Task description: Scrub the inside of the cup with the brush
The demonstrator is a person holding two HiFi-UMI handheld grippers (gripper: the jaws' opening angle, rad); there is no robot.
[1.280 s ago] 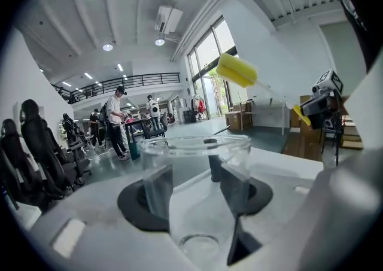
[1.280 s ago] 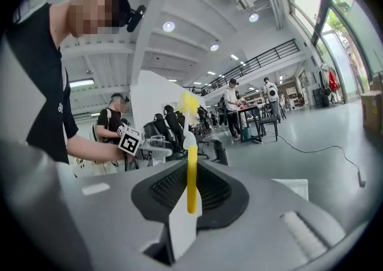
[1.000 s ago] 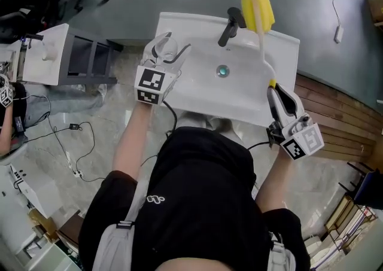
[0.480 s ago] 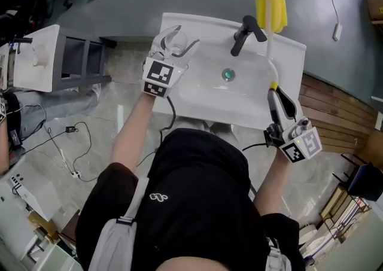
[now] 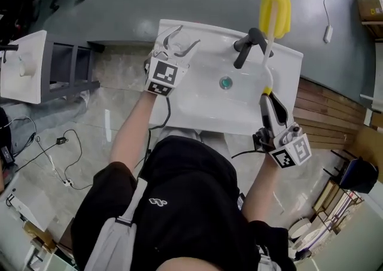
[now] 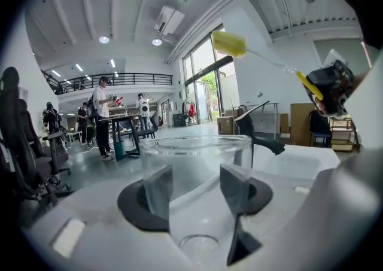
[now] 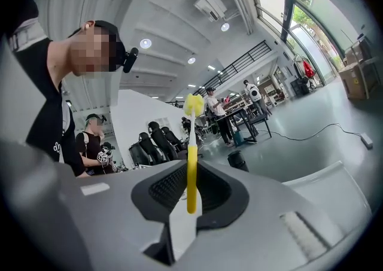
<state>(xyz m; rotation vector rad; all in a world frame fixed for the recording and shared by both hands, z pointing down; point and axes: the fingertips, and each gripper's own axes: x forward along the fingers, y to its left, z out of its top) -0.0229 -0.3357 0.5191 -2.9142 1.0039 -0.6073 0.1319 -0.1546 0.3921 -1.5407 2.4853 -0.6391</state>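
A clear glass cup [image 5: 179, 39] sits sideways between the jaws of my left gripper [image 5: 178, 41], over the left rim of the white sink [image 5: 197, 105]. In the left gripper view the cup [image 6: 197, 168] fills the gap and both pads press its wall, so my left gripper [image 6: 197, 189] is shut on it. My right gripper [image 5: 267, 97] stands at the sink's front right, shut on the yellow end of the brush handle [image 7: 191, 174]. The brush's yellow sponge head [image 5: 275, 9] sticks out past the faucet, apart from the cup. The same sponge head [image 6: 229, 43] shows above the cup's mouth.
A black faucet [image 5: 250, 45] and a green drain [image 5: 225, 83] are in the basin. A white side table [image 5: 21, 66] stands at the left, with cables [image 5: 60, 144] on the floor. Wooden decking [image 5: 329, 114] lies at the right. People and office chairs [image 6: 24, 150] stand far off.
My left gripper has carried the cup up and to the right, onto the sink's left rim. My right gripper has slid left along the front edge, with the brush still upright.
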